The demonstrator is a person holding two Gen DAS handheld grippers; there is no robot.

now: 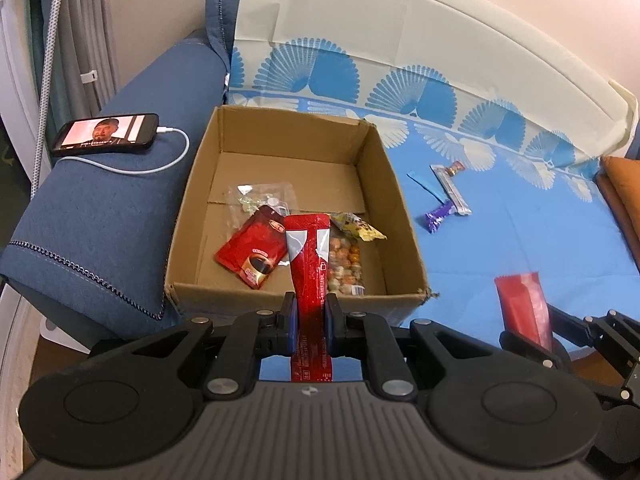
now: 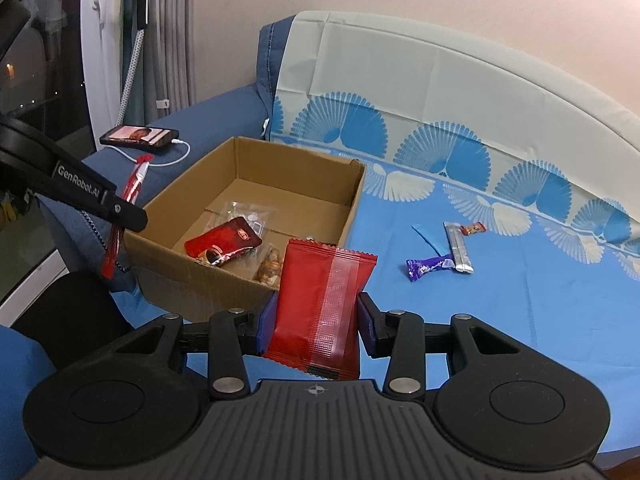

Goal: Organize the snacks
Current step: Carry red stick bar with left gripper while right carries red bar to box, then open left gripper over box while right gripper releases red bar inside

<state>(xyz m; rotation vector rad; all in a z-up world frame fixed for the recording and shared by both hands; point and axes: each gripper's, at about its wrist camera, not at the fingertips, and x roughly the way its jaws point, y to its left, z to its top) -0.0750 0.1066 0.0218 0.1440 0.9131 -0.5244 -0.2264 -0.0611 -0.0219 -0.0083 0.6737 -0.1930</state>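
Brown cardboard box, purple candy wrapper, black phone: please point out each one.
Brown cardboard box (image 1: 384,184): left wrist view, on its right inner wall.
Purple candy wrapper (image 2: 428,266): right wrist view, on its middle.
Black phone (image 1: 105,133): left wrist view, on its lit screen.

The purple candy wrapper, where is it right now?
The purple candy wrapper lies on the blue sheet, right of the cardboard box, touching the silver stick packet.

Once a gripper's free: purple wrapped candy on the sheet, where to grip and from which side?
Grip the purple candy across its plump middle, coming from above, jaws closing across its short width. It lies flat on the blue sheet, twisted ends flaring; its right end sits against the silver stick.
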